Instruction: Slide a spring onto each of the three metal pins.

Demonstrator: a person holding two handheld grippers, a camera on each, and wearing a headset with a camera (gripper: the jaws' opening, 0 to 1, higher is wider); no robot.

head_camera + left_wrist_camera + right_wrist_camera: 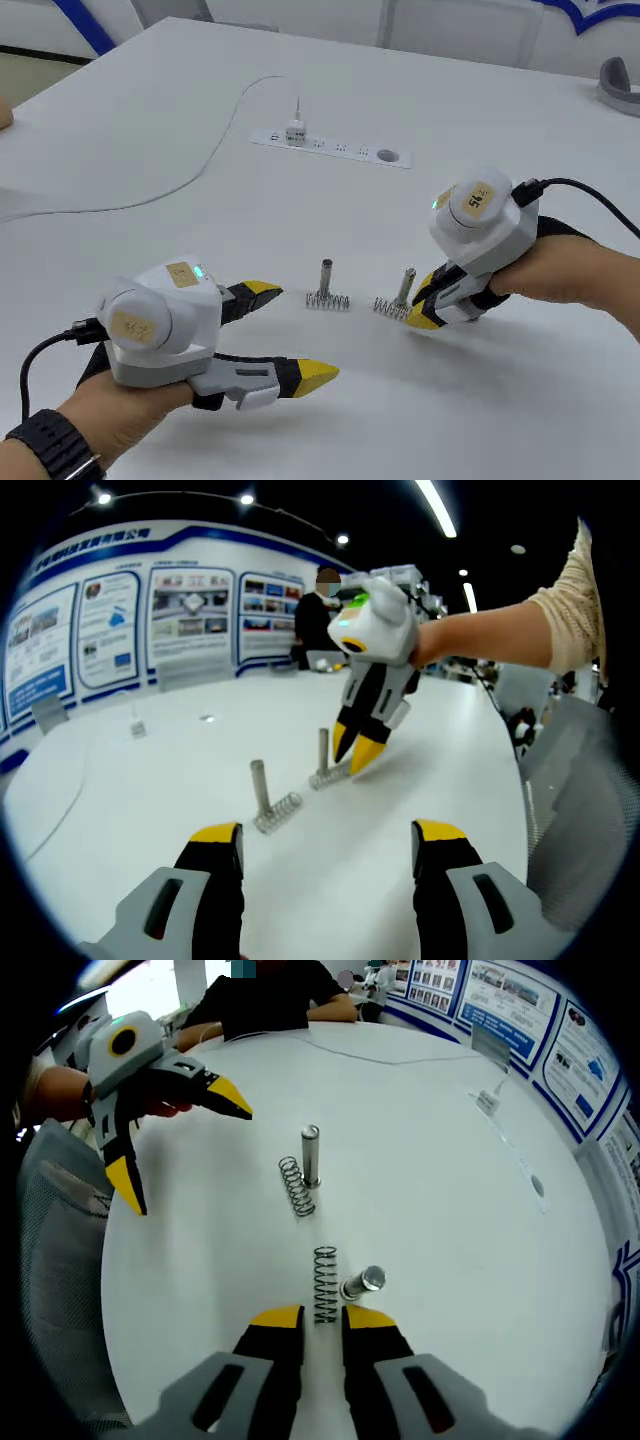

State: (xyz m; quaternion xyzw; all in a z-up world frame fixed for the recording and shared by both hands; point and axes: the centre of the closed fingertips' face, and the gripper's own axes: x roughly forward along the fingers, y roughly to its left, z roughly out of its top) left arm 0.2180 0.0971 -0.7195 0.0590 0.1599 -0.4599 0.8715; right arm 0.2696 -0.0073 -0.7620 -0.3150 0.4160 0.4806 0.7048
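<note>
The right gripper [420, 318] [322, 1318] points down at the white bench [450, 420]. Its yellow-tipped jaws are nearly together, one on each side of the near end of the right spring [392, 308] [325, 1285]. Whether they pinch it cannot be told. That spring lies flat, its far end at the foot of the right pin [406, 285] [362, 1282], which stands upright.

The left gripper [292, 332] [328, 835] is held low over the bench with its jaws wide apart, aimed toward the left pin [326, 275] [260, 785]. This pin also stands upright, and the left spring [328, 300] [278, 813] lies flat against its foot. Both pins stand toward the middle of the bench, between the two grippers. The person's left wrist wears a black watch [50, 440].

Toward the far edge lies a white power strip [330, 147] with a plug [296, 130] standing in it. A white cable [215, 150] runs from there toward the left edge. A grey curved object [618, 85] sits by the far right corner.

In the left gripper view the wall carries blue-framed posters [100, 610], with ceiling lights [435, 505] overhead. In the right gripper view a person in a dark top [270, 995] is at the bench's edge, and a grey mesh chair [55, 1260] stands beside the bench.
</note>
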